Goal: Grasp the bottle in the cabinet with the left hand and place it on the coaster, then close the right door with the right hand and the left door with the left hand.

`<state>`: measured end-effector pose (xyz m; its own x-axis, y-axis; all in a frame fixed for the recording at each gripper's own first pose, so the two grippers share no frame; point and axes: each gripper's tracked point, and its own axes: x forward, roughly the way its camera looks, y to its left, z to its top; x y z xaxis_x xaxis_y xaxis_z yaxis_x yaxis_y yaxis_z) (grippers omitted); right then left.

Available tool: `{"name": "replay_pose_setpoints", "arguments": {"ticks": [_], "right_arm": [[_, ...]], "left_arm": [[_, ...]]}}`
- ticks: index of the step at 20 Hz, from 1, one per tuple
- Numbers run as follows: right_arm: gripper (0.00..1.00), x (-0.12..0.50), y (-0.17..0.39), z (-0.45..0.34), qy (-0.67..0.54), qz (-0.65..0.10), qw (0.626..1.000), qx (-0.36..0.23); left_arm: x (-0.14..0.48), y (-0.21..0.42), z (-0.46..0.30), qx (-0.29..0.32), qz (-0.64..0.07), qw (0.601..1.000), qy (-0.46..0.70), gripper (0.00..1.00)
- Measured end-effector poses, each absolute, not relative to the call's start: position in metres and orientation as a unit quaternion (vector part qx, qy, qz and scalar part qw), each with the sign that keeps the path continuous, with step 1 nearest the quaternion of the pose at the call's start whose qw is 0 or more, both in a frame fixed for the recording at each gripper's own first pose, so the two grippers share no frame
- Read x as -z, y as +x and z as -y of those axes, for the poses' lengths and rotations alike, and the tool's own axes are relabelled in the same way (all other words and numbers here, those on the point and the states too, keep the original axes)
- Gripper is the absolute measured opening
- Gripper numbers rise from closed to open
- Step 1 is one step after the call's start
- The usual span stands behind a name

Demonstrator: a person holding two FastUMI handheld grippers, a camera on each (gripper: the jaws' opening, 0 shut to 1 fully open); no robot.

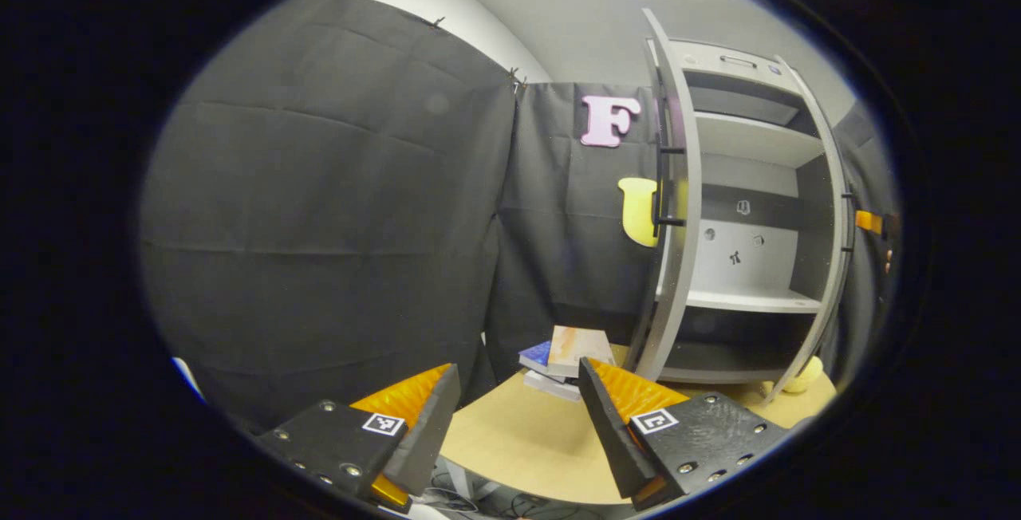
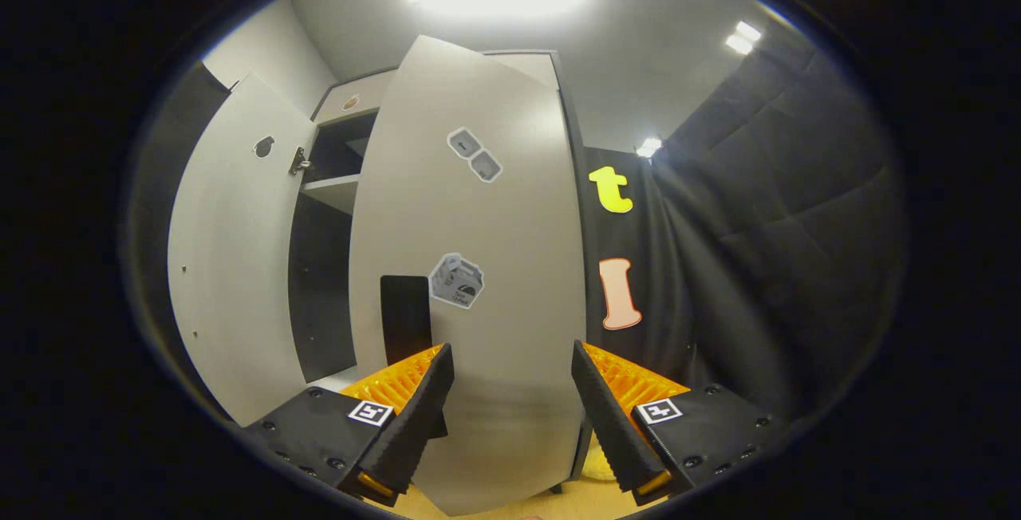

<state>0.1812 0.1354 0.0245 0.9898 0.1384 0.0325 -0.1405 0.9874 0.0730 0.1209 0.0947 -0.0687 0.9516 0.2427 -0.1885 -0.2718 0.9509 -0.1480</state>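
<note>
The grey cabinet [image 1: 750, 209] has two doors, both ajar (three shelves visible); left gripper [image 1: 518, 416] and right gripper [image 2: 510, 400] gape, holding nothing.

A tan table [image 1: 518, 440] carries the grey cabinet [image 1: 742, 209] (doors open). A stack of books [image 1: 562, 360] lies beside it.

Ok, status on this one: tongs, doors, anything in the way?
Both tongs open, holding nothing: left tongs, right tongs. Right door close ahead of right tongs, part-swung. Left door open. Books on table.
</note>
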Motion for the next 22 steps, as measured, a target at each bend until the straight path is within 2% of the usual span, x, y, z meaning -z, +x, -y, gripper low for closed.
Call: {"name": "replay_pose_setpoints", "arguments": {"ticks": [6, 7, 8, 10, 11, 12, 13, 15, 16, 17, 22], "right_arm": [[0.95, -0.024, 0.166, -0.125, 0.006, 0.025, 0.998, -0.054], [0.91, -0.026, 0.161, -0.118, -0.004, 0.031, 0.998, -0.049], [0.95, -0.028, 0.155, -0.110, -0.015, 0.036, 0.998, -0.042], [0.94, -0.028, 0.142, -0.091, -0.039, 0.044, 0.998, -0.024], [0.94, -0.026, 0.137, -0.084, -0.050, 0.046, 0.998, -0.016], [0.95, -0.024, 0.131, -0.076, -0.060, 0.045, 0.997, -0.009], [0.91, -0.019, 0.126, -0.067, -0.068, 0.041, 0.997, 0.000], [0.95, -0.009, 0.118, -0.050, -0.071, 0.028, 0.997, 0.017], [0.95, -0.006, 0.115, -0.042, -0.067, 0.021, 0.997, 0.025], [0.95, -0.002, 0.112, -0.033, -0.063, 0.016, 0.997, 0.033], [0.98, 0.011, 0.098, 0.013, -0.050, 0.003, 0.996, 0.076]], "left_arm": [[0.061, 0.154, -0.098, -0.100, -0.084, 0.987, -0.093, 0.87], [0.052, 0.166, -0.097, -0.094, -0.079, 0.988, -0.095, 0.87], [0.043, 0.181, -0.095, -0.086, -0.072, 0.989, -0.096, 0.94], [0.020, 0.211, -0.088, -0.069, -0.054, 0.992, -0.095, 0.94], [0.006, 0.227, -0.087, -0.062, -0.041, 0.993, -0.092, 0.87], [-0.009, 0.241, -0.086, -0.058, -0.027, 0.994, -0.090, 0.87], [-0.022, 0.258, -0.086, -0.054, -0.013, 0.994, -0.089, 0.94], [-0.049, 0.284, -0.088, -0.055, 0.011, 0.995, -0.084, 0.94], [-0.061, 0.295, -0.088, -0.058, 0.020, 0.995, -0.083, 0.87], [-0.070, 0.304, -0.086, -0.057, 0.027, 0.994, -0.085, 0.94], [-0.093, 0.330, -0.056, -0.032, 0.038, 0.996, -0.070, 0.94]]}}
